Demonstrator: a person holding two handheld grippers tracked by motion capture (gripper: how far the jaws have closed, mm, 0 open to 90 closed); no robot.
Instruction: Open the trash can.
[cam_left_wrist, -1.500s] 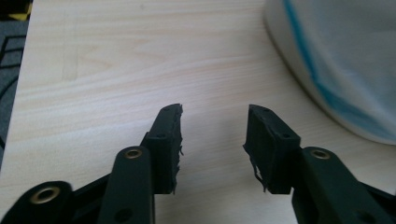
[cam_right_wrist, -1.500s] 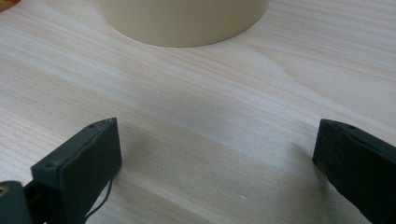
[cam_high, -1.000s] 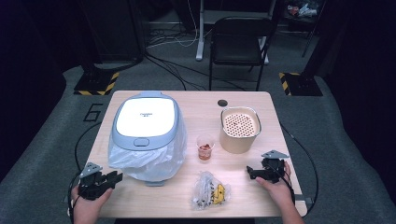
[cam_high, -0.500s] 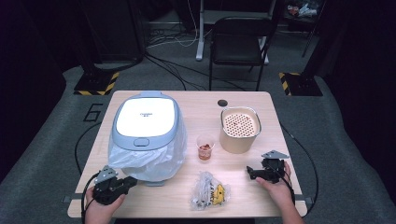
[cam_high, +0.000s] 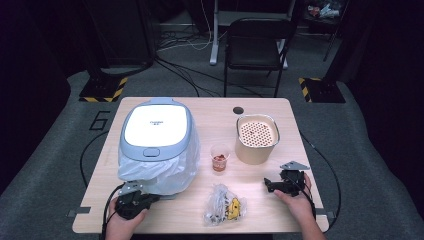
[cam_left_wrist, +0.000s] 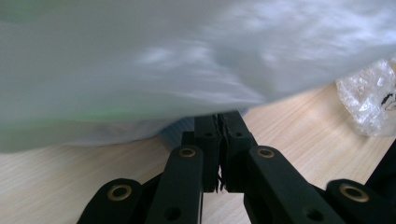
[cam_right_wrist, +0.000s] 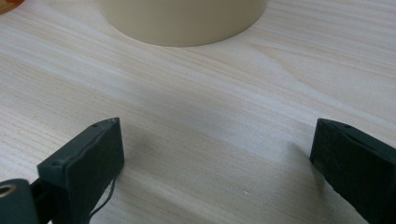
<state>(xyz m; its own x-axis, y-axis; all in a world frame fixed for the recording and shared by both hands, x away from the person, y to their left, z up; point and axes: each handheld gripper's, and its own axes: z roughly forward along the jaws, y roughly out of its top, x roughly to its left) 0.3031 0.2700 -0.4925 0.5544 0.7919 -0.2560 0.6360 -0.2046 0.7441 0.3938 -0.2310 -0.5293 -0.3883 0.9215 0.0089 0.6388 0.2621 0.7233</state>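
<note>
High view: a white-lidded bin (cam_high: 156, 131) lined with a translucent plastic bag (cam_high: 165, 172) is seen on the left half of the wooden table (cam_high: 310, 165), and the left gripper (cam_high: 150, 198) is held at the bag's lower front edge, near the table's near side. In the left gripper view the jaws are seen pressed together, having just been closing, with the tips tucked under the overhanging bag film (cam_left_wrist: 187, 60); whether a fold of film is caught between the pads cannot be told, since the contact is hidden by the blurred plastic.

The step in hand is judged to be the taking hold of the bag's skirt. If film is pinched, a gentle pull away from the bin is called for next, with care that the thin plastic is not torn; if not, the jaws must be reopened and pushed deeper into the fold.

The bag is seen as cloudy, crinkled and loosely draped over the bin's sides down to the table.

The right gripper (cam_high: 272, 184) is held with jaws wide apart and empty, low over bare table in front of the beige perforated container (cam_high: 256, 139).
</note>
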